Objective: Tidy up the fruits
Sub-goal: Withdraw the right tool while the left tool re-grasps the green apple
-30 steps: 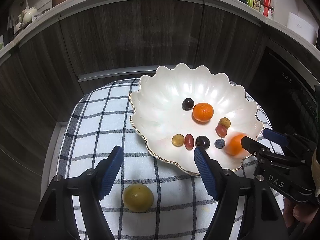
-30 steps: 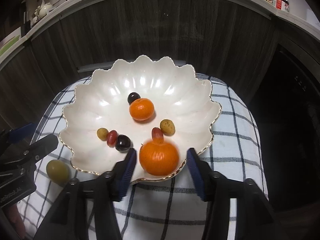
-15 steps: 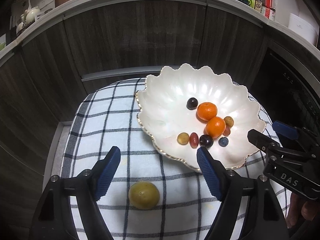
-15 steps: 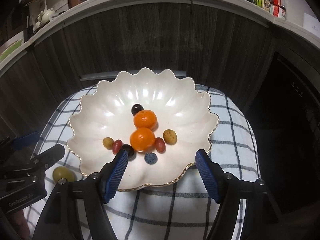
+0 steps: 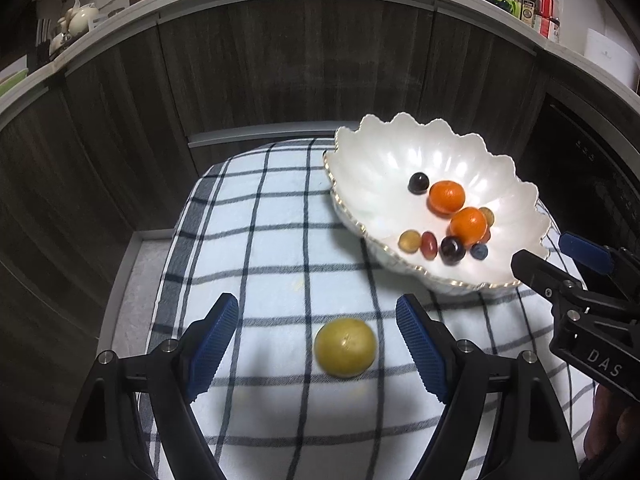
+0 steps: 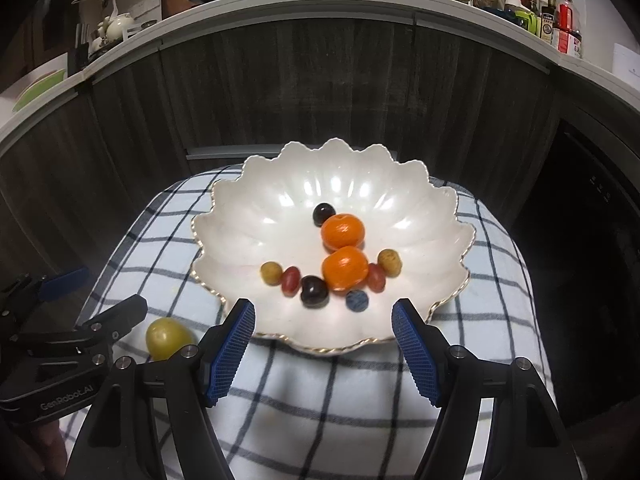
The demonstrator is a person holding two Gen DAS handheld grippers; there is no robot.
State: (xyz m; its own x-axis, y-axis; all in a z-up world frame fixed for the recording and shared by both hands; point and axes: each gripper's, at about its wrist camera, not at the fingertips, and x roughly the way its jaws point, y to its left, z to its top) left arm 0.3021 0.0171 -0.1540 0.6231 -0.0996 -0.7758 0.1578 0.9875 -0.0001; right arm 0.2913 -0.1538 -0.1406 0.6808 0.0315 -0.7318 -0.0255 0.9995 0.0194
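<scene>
A white scalloped bowl (image 6: pixel 280 216) (image 5: pixel 380 152) on a checked cloth (image 5: pixel 260 240) holds two oranges (image 6: pixel 345 267) (image 5: pixel 468 223), several grapes and a blueberry (image 6: pixel 357 301). A yellow-green fruit (image 5: pixel 346 347) (image 6: pixel 166 334) lies on the cloth, left of the bowl. My left gripper (image 5: pixel 316 320) (image 6: pixel 108 290) is open, and that fruit sits between its blue pads without touching them. My right gripper (image 6: pixel 323 308) (image 5: pixel 544 250) is open and empty, hovering just before the bowl's near rim.
Dark wood cabinet fronts (image 6: pixel 320 92) curve behind the cloth-covered surface. A pale counter (image 6: pixel 280 0) above them carries bottles, a pan and crockery. A black appliance (image 6: pixel 592 208) stands to the right. The cloth drops off at its left and near edges.
The right gripper opened and let go of an orange, which rolled down beside the other one; the gripper then drew back. The left gripper shifted left, bringing the yellow-green fruit between its fingers.
</scene>
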